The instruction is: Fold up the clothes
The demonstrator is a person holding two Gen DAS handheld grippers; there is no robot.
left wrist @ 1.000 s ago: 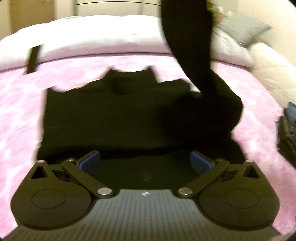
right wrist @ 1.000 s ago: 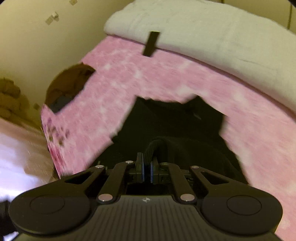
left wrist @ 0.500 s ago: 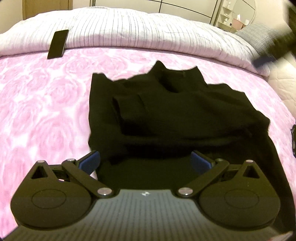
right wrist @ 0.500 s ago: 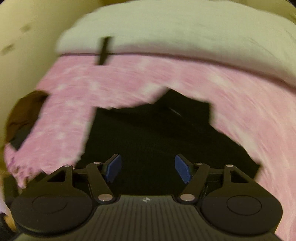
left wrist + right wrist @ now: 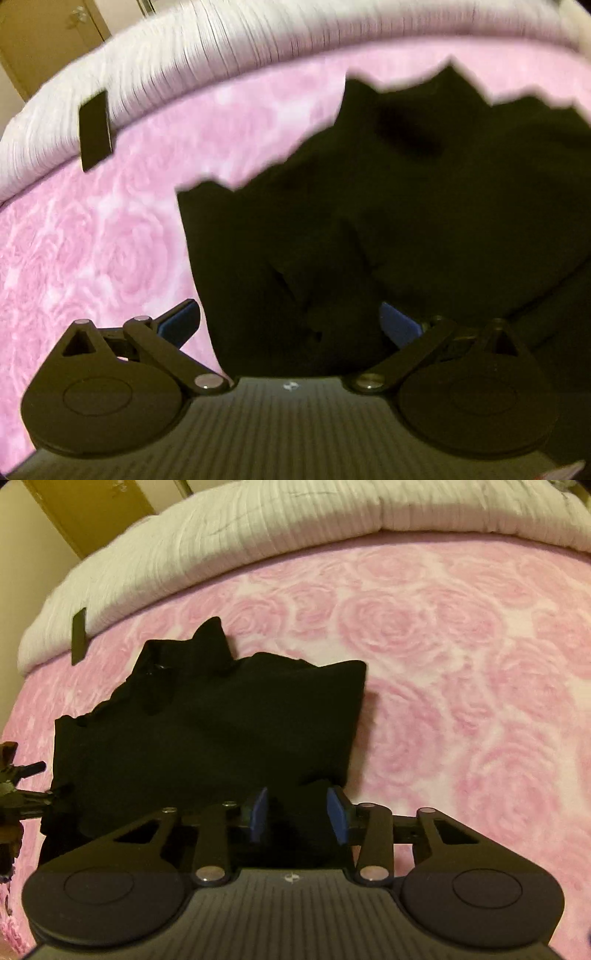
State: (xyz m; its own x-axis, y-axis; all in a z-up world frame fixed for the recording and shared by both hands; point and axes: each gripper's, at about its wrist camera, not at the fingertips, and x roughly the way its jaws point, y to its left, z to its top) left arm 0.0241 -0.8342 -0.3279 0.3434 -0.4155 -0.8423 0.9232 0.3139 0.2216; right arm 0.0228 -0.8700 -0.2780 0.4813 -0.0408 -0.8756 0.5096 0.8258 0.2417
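One black garment [image 5: 221, 731] (partly folded), two parted grippers [image 5: 290, 325] [image 5: 297, 812] over it.

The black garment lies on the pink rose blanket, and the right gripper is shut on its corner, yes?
Not quite. The black garment does lie on the pink rose blanket, but the right gripper is open: the right wrist view shows its jaws apart around the corner.

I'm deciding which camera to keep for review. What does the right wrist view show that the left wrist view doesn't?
Only the right wrist view shows the black garment's straight right edge, the wide pink rose blanket beyond it, and the left gripper at the frame's left edge. Only the left wrist view shows the garment's left edge close up, though blurred. Both share the garment, blanket, white quilt and a dark flat object on it.
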